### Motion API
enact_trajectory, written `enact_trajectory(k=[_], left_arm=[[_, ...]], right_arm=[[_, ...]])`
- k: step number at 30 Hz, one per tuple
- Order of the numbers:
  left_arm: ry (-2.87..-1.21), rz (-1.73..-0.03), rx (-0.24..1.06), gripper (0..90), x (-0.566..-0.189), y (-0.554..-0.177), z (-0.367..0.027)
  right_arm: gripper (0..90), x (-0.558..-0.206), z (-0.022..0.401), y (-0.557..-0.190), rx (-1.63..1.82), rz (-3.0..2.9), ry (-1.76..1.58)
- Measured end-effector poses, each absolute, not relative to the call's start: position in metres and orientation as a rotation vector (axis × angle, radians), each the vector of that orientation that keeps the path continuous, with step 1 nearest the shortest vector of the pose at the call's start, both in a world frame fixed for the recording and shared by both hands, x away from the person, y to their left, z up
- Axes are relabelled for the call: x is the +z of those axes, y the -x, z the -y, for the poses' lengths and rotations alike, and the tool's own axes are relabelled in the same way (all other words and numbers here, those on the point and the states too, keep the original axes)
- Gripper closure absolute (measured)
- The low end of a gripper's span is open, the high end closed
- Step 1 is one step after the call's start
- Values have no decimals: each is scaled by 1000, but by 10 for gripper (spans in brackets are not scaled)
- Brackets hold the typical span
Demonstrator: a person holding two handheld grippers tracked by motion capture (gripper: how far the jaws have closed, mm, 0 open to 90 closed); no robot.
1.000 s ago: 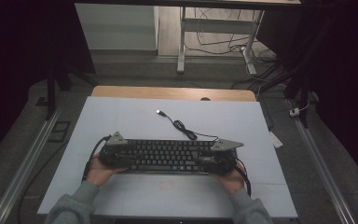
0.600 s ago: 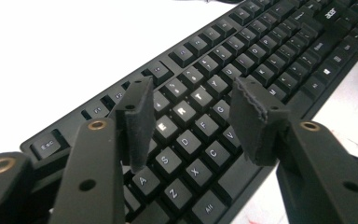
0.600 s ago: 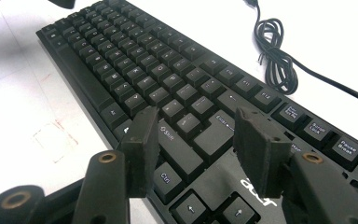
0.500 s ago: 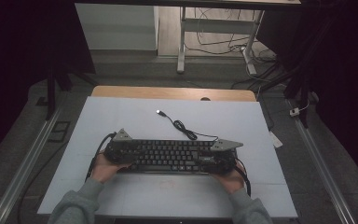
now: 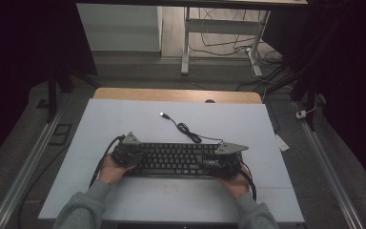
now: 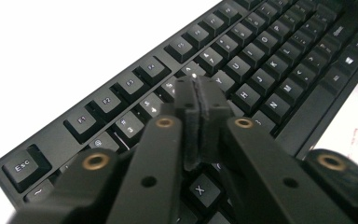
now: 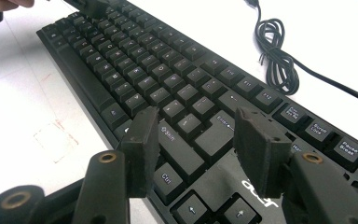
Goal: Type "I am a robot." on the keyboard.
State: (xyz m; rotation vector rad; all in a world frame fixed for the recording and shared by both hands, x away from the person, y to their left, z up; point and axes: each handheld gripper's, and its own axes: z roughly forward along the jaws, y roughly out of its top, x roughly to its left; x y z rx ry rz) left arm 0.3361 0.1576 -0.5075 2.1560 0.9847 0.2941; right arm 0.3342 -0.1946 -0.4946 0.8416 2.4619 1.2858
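The black full-size plastic keyboard (image 5: 178, 159) lies flat near the front edge of the white worktop (image 5: 124, 119), its coiled black USB cable (image 5: 187, 129) trailing to the far side. The left hand-held gripper (image 6: 199, 95) has just closed its jaws pad to pad, nothing between them, tips poised over the left letter keys; the right hand-held gripper (image 7: 198, 135) hangs with jaws apart above the Shift and Enter keys. The step in hand appears to be key pressing; next, lower the closed left tips squarely onto one key.
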Motion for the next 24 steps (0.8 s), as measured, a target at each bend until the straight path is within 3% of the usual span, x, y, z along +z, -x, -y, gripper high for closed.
enact_trajectory(k=[24], left_arm=[[-2211,-992,320,887,-522,-343,-146]], right_arm=[[507,-495,194,-334,1278,-2464,-842]])
